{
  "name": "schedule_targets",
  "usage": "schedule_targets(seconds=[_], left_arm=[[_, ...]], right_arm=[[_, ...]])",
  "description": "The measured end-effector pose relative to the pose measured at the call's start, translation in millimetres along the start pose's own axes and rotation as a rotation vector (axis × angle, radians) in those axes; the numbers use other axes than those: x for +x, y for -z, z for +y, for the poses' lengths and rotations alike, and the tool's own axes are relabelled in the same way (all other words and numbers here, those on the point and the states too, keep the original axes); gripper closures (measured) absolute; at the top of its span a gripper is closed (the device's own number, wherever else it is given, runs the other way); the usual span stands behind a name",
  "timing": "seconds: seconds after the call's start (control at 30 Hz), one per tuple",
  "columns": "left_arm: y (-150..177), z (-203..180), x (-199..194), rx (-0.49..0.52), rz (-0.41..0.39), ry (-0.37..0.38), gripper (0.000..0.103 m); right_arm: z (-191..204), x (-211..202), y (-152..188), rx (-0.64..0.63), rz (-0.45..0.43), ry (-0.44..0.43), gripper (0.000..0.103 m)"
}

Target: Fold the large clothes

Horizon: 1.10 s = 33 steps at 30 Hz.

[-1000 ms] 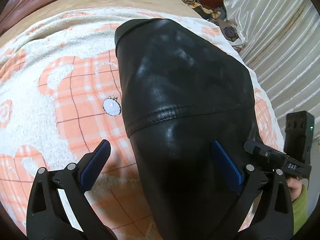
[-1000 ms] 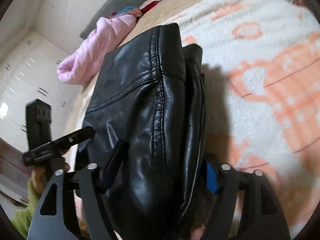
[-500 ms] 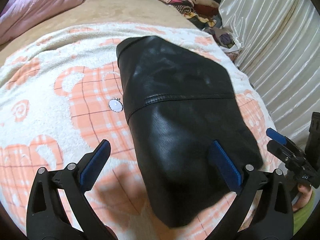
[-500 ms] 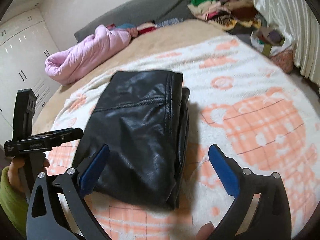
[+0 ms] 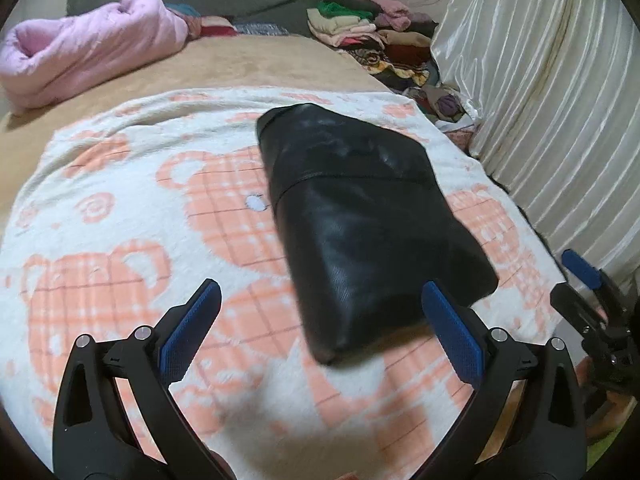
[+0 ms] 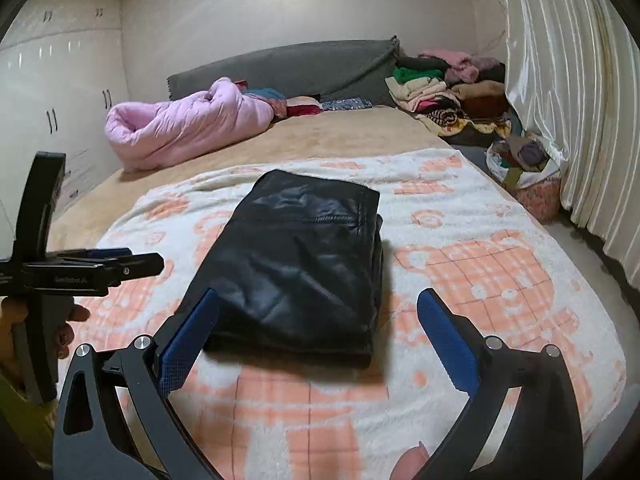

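**Folded jacket lies clear of both your claws**

While you hold both claws above the bed, the folded black leather jacket point(image 5: 368, 216) lies flat on the peach-and-white bear blanket point(image 5: 120, 208), ahead of your fingertips and touched by neither. Your left gripper point(image 5: 320, 332) stands spread wide with nothing between its blue pads point(image 5: 188, 332); the jacket's near corner sits just beyond the gap, closer to the right-hand pad. Your right gripper point(image 6: 318, 336) is likewise spread wide and empty, and the jacket's near edge lies just past its left pad point(image 6: 188, 340). From the right wrist view, your left claw appears at the left edge, beside the jacket's long side and apart from it. Beyond the jacket lie a pink quilt point(image 6: 184, 128) and a pile of clothes point(image 6: 444, 92).
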<state>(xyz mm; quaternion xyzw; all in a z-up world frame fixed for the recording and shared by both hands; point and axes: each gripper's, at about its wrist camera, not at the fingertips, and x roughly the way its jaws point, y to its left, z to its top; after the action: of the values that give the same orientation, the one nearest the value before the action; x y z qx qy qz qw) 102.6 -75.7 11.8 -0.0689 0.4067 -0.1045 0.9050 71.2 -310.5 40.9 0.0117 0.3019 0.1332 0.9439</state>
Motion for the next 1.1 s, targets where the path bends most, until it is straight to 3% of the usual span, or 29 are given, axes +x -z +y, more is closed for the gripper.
schedule_targets(seconds=[0.27,0.47,0.7,1.1], left_arm=[[39.6,10.8,-18.6,0.000,-0.041,-0.048,0.009],[61.3,14.2,-23.3,0.003,-0.028,-0.062,0.009],[69.8,19.7,-20.7,-0.011,0.006,-0.068,0.009],[72.2,16.4,-24.9,0.002,-0.003,-0.089,0.009]], right_arm=[[14.4,-8.3,43.6,-0.013,0.000,0.026,0.004],[24.0,5.4,68.2,0.021,0.101,0.024,0.004],[26.0,6.2,67.5,0.020,0.104,0.034,0.004],[25.0,2.4,67.1,0.016,0.106,0.023,0.004]])
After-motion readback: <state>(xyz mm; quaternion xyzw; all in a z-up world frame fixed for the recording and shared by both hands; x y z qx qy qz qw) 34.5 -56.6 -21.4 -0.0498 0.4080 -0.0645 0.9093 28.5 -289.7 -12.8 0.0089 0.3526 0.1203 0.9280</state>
